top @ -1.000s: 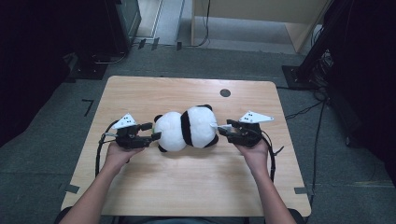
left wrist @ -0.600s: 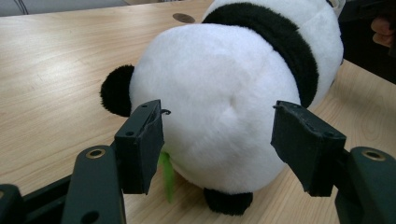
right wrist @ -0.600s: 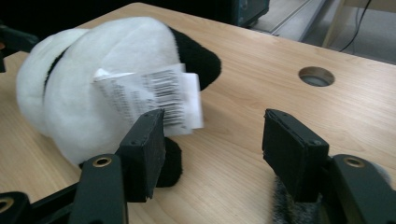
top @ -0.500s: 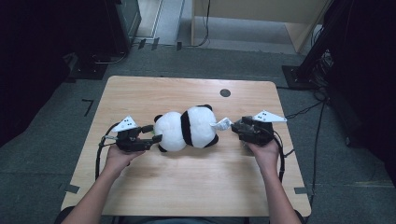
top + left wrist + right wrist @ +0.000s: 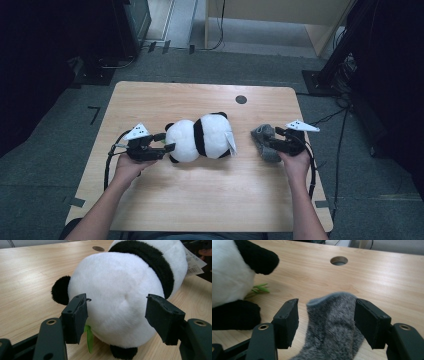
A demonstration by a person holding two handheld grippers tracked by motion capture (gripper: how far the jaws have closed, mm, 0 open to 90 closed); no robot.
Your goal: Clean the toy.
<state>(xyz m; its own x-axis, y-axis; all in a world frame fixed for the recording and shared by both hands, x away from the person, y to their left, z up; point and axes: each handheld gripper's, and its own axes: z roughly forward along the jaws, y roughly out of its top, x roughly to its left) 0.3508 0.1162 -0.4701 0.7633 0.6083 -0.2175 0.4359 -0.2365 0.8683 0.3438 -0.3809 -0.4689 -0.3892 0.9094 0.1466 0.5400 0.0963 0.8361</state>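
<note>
A black-and-white panda plush [image 5: 202, 137] lies on its side in the middle of the wooden table [image 5: 200, 200]. My left gripper [image 5: 167, 141] is shut on its round white end [image 5: 120, 282], one pad on each side [image 5: 117, 315]. To the right, apart from the panda, a grey sock [image 5: 261, 140] rests on the table between the jaws of my right gripper [image 5: 270, 142]. In the right gripper view the sock [image 5: 332, 325] touches the right pad and stands off from the left one. That gripper [image 5: 327, 320] has just been opening and is open.
A white paper tag [image 5: 231, 142] hangs from the panda's right end. A green felt leaf [image 5: 260, 288] lies under the panda. A round cable hole [image 5: 241, 99] sits at the back of the table. Cables trail from both grippers toward the table's edges.
My right gripper has moved right, away from the panda, bringing the grey sock with it, and its jaws have widened. The left gripper and the panda have stayed in place.
</note>
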